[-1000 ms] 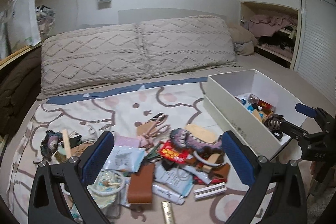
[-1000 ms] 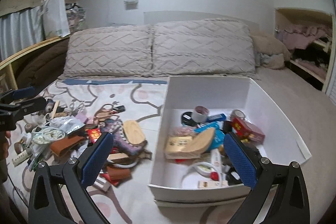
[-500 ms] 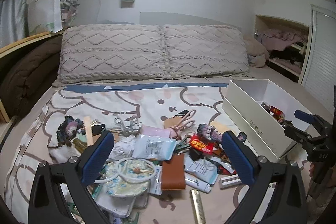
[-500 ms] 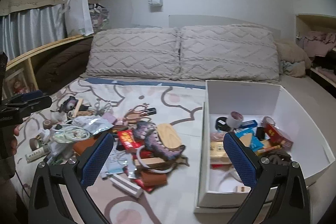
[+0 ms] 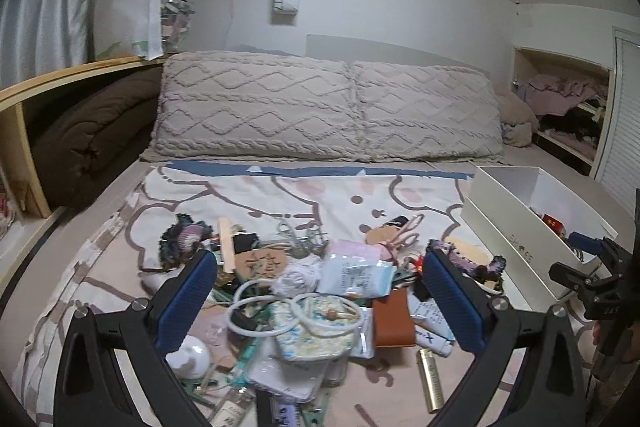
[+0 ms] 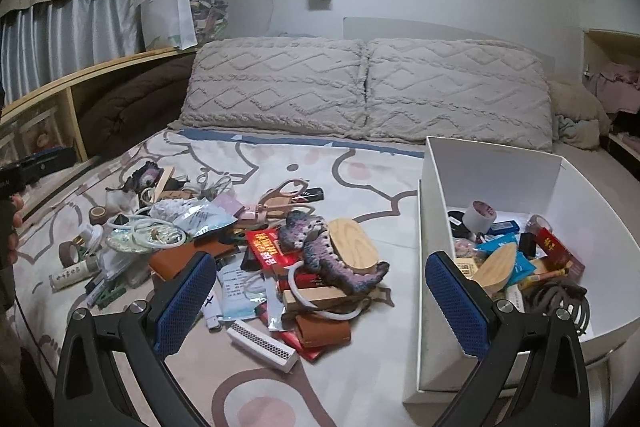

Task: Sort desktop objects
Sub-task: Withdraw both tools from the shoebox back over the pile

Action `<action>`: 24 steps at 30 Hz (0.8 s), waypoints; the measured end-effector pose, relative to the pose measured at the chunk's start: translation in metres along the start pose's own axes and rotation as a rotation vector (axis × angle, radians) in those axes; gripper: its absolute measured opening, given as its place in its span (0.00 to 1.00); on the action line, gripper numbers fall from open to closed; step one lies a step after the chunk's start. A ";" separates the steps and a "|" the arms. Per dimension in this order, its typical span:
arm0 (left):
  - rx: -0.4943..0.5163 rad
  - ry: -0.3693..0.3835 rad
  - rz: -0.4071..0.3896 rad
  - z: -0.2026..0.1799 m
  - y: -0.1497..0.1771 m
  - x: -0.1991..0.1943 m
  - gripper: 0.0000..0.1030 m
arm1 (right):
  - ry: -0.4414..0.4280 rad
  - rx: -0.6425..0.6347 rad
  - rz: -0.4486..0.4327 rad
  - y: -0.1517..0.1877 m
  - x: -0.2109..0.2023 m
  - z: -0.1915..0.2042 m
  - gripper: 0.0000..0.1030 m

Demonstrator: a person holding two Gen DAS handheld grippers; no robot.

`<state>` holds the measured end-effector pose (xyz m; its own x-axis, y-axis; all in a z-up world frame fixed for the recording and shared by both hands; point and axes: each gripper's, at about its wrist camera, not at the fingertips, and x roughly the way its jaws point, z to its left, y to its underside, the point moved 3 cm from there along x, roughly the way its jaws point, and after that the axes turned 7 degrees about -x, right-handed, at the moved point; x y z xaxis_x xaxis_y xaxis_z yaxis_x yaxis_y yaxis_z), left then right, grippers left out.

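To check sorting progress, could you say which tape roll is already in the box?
The white roll, inside the box; both brown rolls lie on the bedspread.

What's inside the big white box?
The white box holds a roll of tape, a wooden oval piece, a red packet and a coiled cord. Whatever lies beneath them is covered.

Bed [image 6: 352, 163] carries cartoon-print sheet, two pillows [image 6: 360, 91], clutter pile [image 6: 256, 251], white box [image 6: 492, 171].
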<state>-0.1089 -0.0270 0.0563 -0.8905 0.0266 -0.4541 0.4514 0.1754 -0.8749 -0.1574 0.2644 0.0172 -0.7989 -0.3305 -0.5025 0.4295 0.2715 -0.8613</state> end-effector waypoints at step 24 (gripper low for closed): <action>-0.026 -0.086 0.096 0.057 0.054 0.000 1.00 | -0.036 -0.020 0.083 0.023 0.031 0.036 1.00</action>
<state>-0.0815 -0.0738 -0.0008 -0.8345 -0.0396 -0.5496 0.5321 0.2017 -0.8223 -0.1567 0.2278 -0.0208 -0.7454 -0.3379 -0.5746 0.4846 0.3172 -0.8152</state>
